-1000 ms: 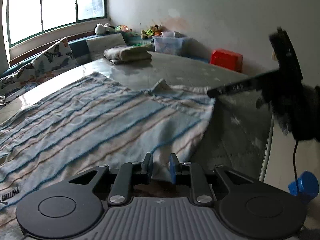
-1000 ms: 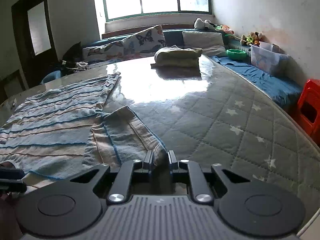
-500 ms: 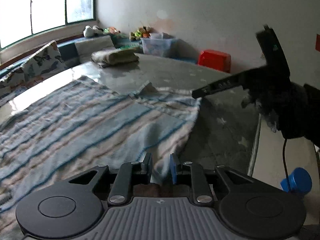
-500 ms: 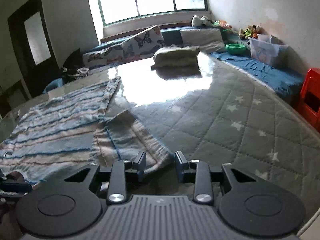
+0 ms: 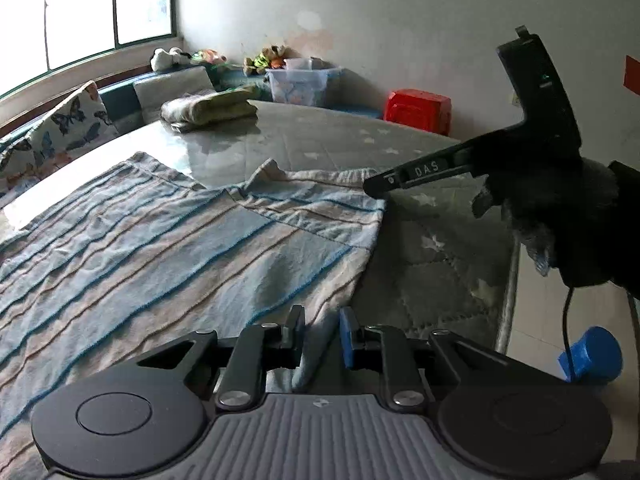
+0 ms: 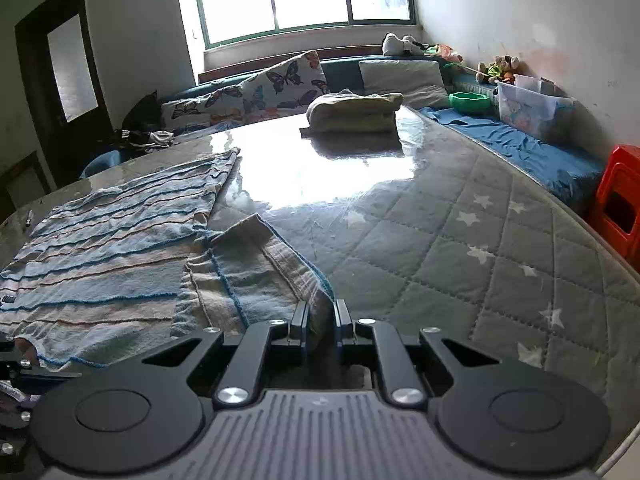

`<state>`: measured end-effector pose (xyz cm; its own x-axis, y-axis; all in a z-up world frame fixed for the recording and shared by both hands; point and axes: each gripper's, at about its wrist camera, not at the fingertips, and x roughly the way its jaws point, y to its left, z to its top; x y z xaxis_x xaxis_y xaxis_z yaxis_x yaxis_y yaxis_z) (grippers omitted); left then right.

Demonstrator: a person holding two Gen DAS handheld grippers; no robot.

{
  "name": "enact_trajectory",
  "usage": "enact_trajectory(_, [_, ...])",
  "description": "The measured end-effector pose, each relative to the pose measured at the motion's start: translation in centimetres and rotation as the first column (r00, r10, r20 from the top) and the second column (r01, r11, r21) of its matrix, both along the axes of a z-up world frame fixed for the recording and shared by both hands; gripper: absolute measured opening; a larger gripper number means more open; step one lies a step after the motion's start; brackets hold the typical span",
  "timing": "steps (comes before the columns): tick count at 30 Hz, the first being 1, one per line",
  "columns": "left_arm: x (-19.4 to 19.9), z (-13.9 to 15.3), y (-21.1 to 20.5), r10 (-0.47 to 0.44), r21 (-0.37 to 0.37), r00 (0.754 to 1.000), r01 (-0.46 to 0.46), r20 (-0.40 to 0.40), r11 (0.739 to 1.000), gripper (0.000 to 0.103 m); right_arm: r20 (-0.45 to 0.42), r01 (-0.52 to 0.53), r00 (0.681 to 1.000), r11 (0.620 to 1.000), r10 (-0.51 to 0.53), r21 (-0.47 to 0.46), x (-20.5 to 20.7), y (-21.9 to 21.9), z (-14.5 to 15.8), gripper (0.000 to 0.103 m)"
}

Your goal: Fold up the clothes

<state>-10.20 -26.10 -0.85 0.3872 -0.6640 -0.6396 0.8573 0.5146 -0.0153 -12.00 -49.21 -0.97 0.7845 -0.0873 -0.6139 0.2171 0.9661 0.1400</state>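
Note:
A blue and beige striped garment [image 5: 168, 248] lies spread on the quilted grey table [image 5: 432, 264]. My left gripper [image 5: 322, 330] is shut on its near hem, with cloth pinched between the jaws. My right gripper [image 6: 320, 320] is shut on the edge of the garment's folded-over sleeve [image 6: 248, 276]. In the left wrist view the right gripper [image 5: 536, 152] shows as a dark shape at the right, its tip at the sleeve's end. The garment's body [image 6: 104, 240] lies to the left in the right wrist view.
A folded stack of clothes [image 6: 354, 112] sits at the table's far end. Cushions [image 6: 280, 88], a plastic bin [image 6: 528, 104] and soft toys line the bench under the window. A red stool [image 6: 618, 200] stands at the right, past the table's edge [image 5: 508, 280].
My right gripper opened half a second ago and has shut again on the sleeve edge. My left gripper stayed shut on the hem and shifted slightly.

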Motion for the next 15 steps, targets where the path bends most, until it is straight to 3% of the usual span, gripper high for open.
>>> enact_trajectory(8, [-0.3,0.4,0.5,-0.01,-0.035,1.0,0.009,-0.029,0.999,0.013,0.016,0.007,1.0,0.998,-0.008,0.066,0.0,-0.7,-0.1,0.017])
enact_trajectory(12, [0.2,1.9,2.0,0.045,-0.095,0.999,-0.044,0.005,0.995,0.015,0.018,0.006,1.0,0.998,-0.007,0.057,0.0,-0.4,-0.2,0.018])
enact_trajectory(15, [1.8,1.6,2.8,0.134,-0.078,0.991,-0.135,-0.015,0.988,0.015,0.016,0.011,1.0,0.999,-0.012,0.04,0.0,-0.2,-0.2,0.008])
